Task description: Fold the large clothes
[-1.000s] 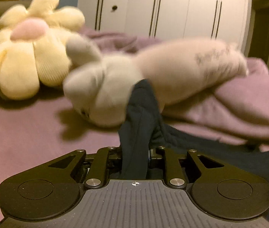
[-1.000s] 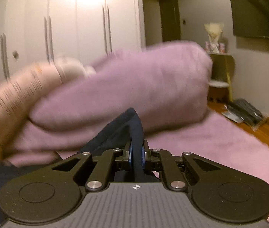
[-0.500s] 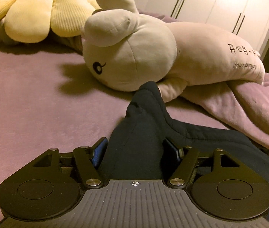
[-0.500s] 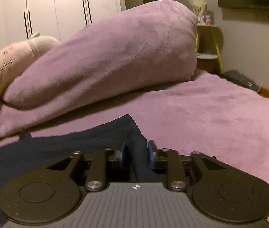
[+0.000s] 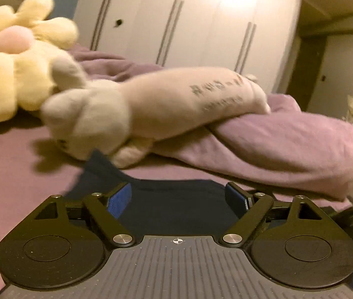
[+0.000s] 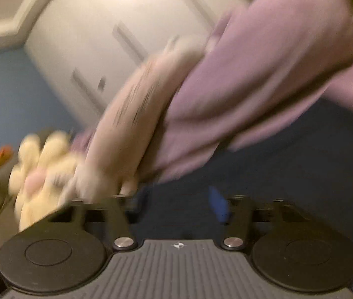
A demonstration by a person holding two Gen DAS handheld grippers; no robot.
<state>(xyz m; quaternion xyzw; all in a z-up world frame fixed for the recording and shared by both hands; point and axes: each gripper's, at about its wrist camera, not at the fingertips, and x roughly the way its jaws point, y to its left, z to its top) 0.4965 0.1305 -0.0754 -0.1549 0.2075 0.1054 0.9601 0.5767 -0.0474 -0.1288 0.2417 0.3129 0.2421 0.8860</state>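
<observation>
Two tongs, both let go of one dark navy garment (image 5: 176,201) within the last second. Left tongs (image 5: 179,196): a second ago pinched on a raised fold of the cloth, now spread wide and widening further, blue pads clear of the fabric on either side; nothing held. Right tongs (image 6: 179,204): formerly clamped on a peak of the same garment, now about half apart, pads not pressing; the view is badly blurred and tilted, with dark cloth showing beyond the pads. Garment: lying flat on the bed (image 5: 14,164), its far corner just short of the rabbit plush (image 5: 116,117). Beyond the rabbit to the left, a yellow flower cushion (image 5: 14,69); to the rabbit's right and partly under it, a lilac duvet (image 5: 288,144). Judgement: this fold has been laid down and released; the next step is likely a fresh grip on another edge.
</observation>
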